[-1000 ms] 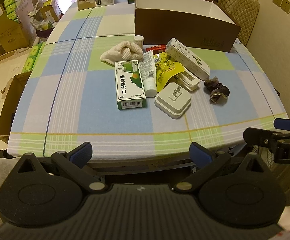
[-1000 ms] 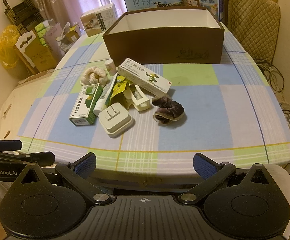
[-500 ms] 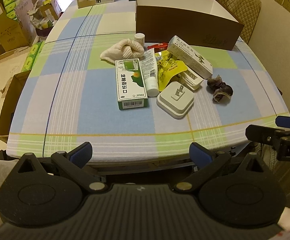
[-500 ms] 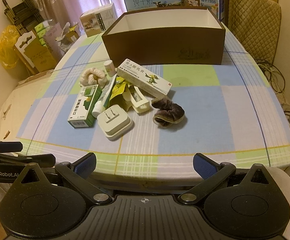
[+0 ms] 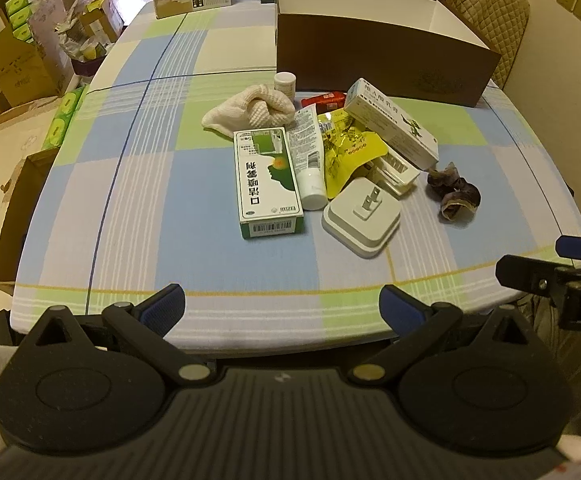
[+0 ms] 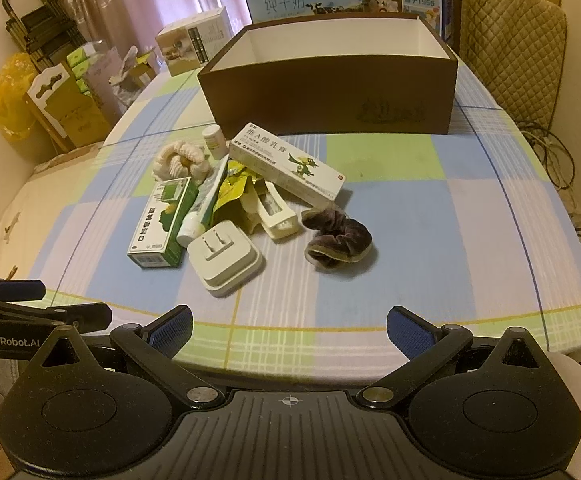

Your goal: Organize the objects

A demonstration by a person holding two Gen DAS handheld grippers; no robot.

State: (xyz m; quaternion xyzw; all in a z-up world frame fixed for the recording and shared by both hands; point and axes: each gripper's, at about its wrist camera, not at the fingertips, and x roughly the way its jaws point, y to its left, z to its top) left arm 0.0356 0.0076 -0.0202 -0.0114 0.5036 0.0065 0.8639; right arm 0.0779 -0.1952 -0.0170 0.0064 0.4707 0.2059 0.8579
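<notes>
A heap of small items lies mid-surface: a green-and-white cardboard medicine box (image 5: pixel 268 184), a white square plug adapter (image 5: pixel 362 216) touching a white tube (image 5: pixel 308 156), and a dark velvet scrunchie (image 6: pixel 336 238) just right of them. Behind stands an open brown cardboard box (image 6: pixel 330 92) near the far edge. Left tongs (image 5: pixel 282 308) and right tongs (image 6: pixel 288 326) hover spread and empty over the checked surface (image 5: pixel 170 184) at its near edge.
</notes>
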